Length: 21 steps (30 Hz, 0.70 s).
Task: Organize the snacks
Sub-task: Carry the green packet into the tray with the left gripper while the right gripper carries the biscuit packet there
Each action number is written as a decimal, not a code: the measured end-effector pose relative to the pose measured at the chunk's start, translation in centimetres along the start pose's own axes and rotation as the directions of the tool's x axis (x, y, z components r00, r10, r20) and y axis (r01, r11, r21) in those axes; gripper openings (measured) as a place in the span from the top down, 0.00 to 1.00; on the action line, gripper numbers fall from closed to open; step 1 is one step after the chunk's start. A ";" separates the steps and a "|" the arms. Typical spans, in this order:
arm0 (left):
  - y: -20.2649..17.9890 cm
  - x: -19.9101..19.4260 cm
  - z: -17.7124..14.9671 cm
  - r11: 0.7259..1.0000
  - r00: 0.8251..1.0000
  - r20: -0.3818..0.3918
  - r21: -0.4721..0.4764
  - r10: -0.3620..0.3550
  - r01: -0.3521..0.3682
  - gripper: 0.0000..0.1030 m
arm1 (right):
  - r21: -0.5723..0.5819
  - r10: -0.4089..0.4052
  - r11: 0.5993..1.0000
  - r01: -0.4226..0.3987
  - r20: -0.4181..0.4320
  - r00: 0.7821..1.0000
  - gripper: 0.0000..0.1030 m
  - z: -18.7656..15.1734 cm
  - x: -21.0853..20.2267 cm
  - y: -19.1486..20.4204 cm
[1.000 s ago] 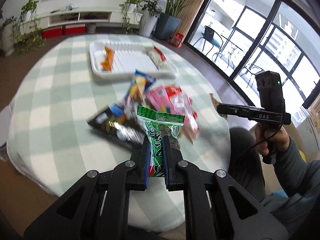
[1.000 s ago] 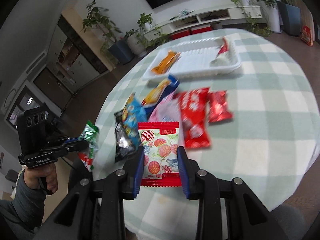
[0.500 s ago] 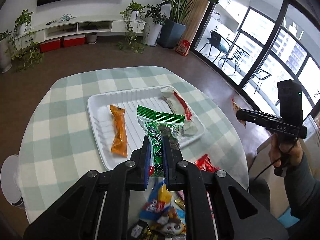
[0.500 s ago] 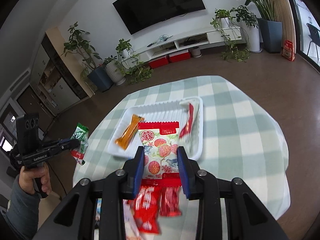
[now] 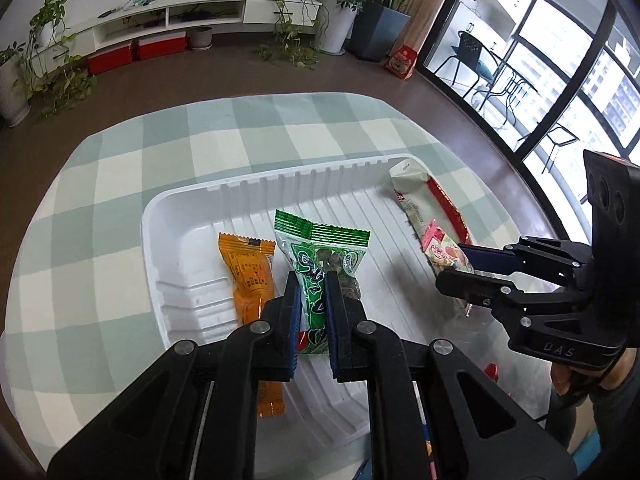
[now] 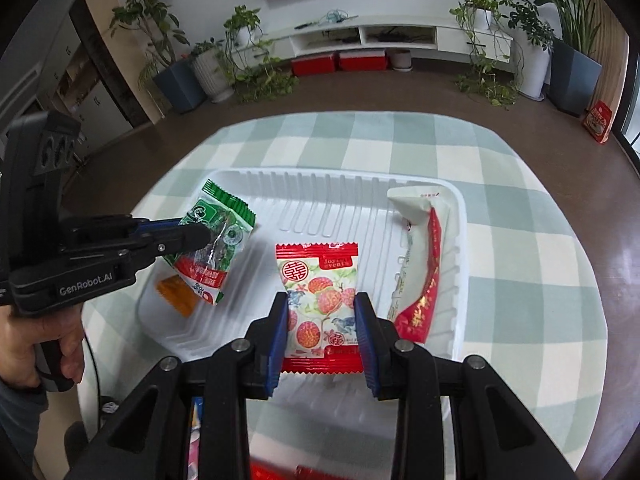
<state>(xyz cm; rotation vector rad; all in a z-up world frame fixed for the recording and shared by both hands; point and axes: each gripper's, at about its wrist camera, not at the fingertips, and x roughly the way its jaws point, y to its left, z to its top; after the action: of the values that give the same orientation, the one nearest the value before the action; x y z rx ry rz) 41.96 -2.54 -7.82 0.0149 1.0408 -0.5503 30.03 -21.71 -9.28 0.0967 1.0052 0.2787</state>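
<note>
My left gripper is shut on a green snack packet, held above the white ribbed tray. In the right wrist view that same packet hangs over the tray's left part, pinched by the left gripper. My right gripper is shut on a red and white lychee-print packet over the tray's middle; the left wrist view shows this packet in the right gripper. An orange packet and a long white and red packet lie in the tray.
The tray sits on a round table with a green and white checked cloth. More snack packets show at the near edge. A hand grips the left tool. Potted plants and a low white TV unit stand beyond.
Both grippers have travelled forward from the snack pile to above the tray, each carrying its packet. The tray now fills both views; the pile has dropped to the bottom edge.
</note>
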 end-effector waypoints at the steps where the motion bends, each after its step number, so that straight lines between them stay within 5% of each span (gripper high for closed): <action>1: -0.1 0.5 -0.1 1.000 1.000 -0.006 0.007 0.009 -0.009 0.91 | 0.001 -0.008 1.000 0.008 -0.006 1.000 0.66 0.0 0.5 -0.1; 21: 0.2 2.8 -1.1 0.998 0.997 -0.040 0.015 0.063 -0.063 0.86 | -0.049 -0.061 0.997 0.059 -0.039 0.997 0.63 -0.4 4.0 1.2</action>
<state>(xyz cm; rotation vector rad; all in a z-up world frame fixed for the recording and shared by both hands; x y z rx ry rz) 42.22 -3.28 -10.77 0.0713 1.0724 -0.5016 31.45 -19.45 -12.49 0.0170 1.0395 0.2501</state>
